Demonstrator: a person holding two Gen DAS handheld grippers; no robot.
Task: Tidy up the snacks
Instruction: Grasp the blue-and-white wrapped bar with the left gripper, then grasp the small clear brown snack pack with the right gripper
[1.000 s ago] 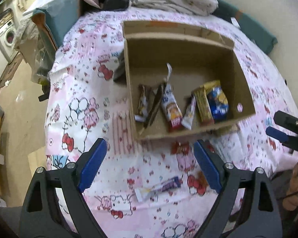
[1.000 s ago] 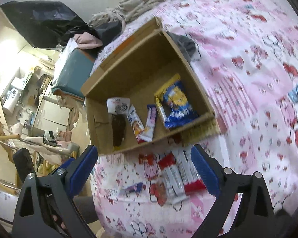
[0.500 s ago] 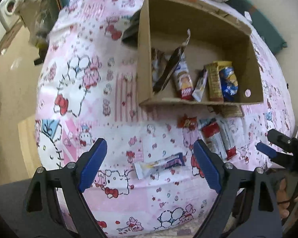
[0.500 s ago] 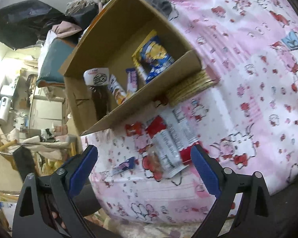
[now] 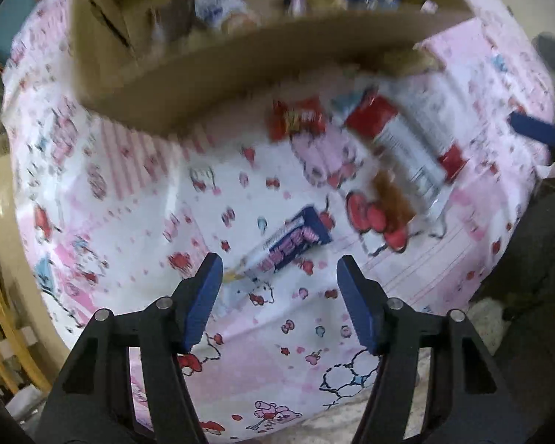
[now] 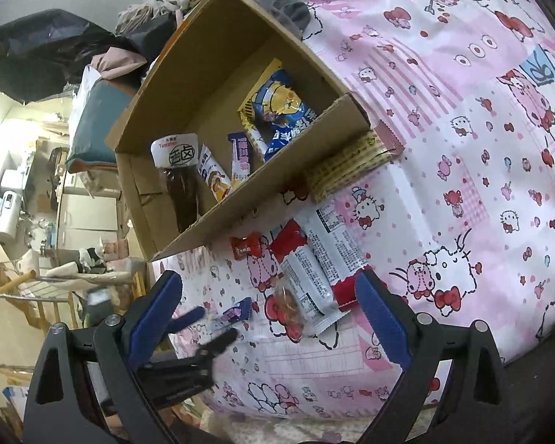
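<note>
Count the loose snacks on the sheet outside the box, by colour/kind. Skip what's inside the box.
red-and-white bars: 2
small red packet: 1
purple stick pack: 1
clear pack with brown contents: 1
yellow checked pack, against the cardboard box: 1
Total: 6

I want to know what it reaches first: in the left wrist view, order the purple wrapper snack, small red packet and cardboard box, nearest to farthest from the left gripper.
From the left gripper, jaws closing:
1. Purple wrapper snack, just ahead of the fingertips.
2. Small red packet, farther up, right of centre.
3. Cardboard box, across the top.
</note>
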